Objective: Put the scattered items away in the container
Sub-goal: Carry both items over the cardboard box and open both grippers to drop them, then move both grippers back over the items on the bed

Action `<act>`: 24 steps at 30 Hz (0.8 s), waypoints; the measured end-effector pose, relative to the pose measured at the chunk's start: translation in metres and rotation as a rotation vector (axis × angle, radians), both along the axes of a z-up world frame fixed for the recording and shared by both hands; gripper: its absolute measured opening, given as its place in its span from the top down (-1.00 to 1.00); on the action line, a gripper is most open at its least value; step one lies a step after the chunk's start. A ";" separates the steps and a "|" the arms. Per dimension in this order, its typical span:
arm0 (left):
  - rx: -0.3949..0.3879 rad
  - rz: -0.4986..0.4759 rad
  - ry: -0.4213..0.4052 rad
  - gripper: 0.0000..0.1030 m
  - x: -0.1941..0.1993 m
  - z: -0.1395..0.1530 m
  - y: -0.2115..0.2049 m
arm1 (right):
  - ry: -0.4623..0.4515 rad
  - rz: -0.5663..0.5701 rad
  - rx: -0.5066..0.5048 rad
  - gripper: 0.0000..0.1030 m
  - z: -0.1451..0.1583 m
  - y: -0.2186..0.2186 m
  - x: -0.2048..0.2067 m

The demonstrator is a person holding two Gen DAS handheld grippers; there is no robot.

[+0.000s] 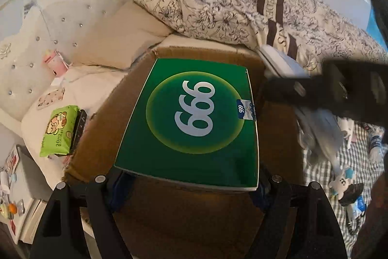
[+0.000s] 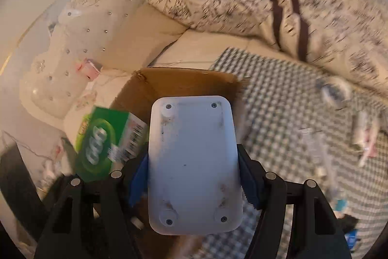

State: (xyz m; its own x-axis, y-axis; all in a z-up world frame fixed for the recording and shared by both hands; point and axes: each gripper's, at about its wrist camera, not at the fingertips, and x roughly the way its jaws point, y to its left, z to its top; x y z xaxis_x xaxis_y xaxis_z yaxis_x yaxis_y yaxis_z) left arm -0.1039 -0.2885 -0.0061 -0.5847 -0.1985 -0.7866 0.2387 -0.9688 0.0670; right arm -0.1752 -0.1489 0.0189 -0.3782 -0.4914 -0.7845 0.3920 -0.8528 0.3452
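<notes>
Left claw [image 1: 186, 182]: jaws wide, clamped on the near edge of a flat green box [image 1: 191, 123] printed "999". The box is held above the open cardboard box [image 1: 276, 113], which sits on the bed.

Right claw [image 2: 194, 183]: jaws set partly apart, blue pads [image 2: 139, 183] pressed on both sides of a white plastic device [image 2: 194, 162]. Its underside faces the camera, with round feet and screws visible. The device hangs over the near right corner of the cardboard box [image 2: 169, 81]; in the same view the green box [image 2: 109, 140] appears blurred to the left.

Left of the carton, on white bedding: a green wet-wipe pack [image 1: 60, 130]. Right of it, on a checked sheet [image 2: 291, 113]: small scattered items, too blurred to name. Far side: a floral duvet [image 1: 218, 4].
</notes>
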 end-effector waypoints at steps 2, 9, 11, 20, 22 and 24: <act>0.015 0.016 -0.024 -0.60 -0.005 -0.008 -0.004 | -0.018 0.004 -0.013 -0.27 -0.008 -0.011 -0.012; 0.043 0.028 -0.049 -1.00 -0.011 -0.015 -0.007 | -0.040 -0.028 -0.020 -0.70 -0.022 -0.027 -0.034; 0.022 0.030 -0.047 -1.00 -0.010 -0.012 -0.005 | -0.016 -0.020 -0.009 -0.75 -0.015 -0.026 -0.031; 0.006 -0.006 0.031 -1.00 0.019 0.036 0.041 | 0.111 -0.056 0.005 -0.75 0.030 0.033 0.010; 0.003 -0.038 0.080 -1.00 0.034 0.060 0.064 | 0.150 -0.080 0.000 -0.75 0.050 0.059 0.026; -0.004 -0.072 0.122 -1.00 0.048 0.080 0.089 | 0.193 -0.110 -0.006 -0.75 0.071 0.085 0.043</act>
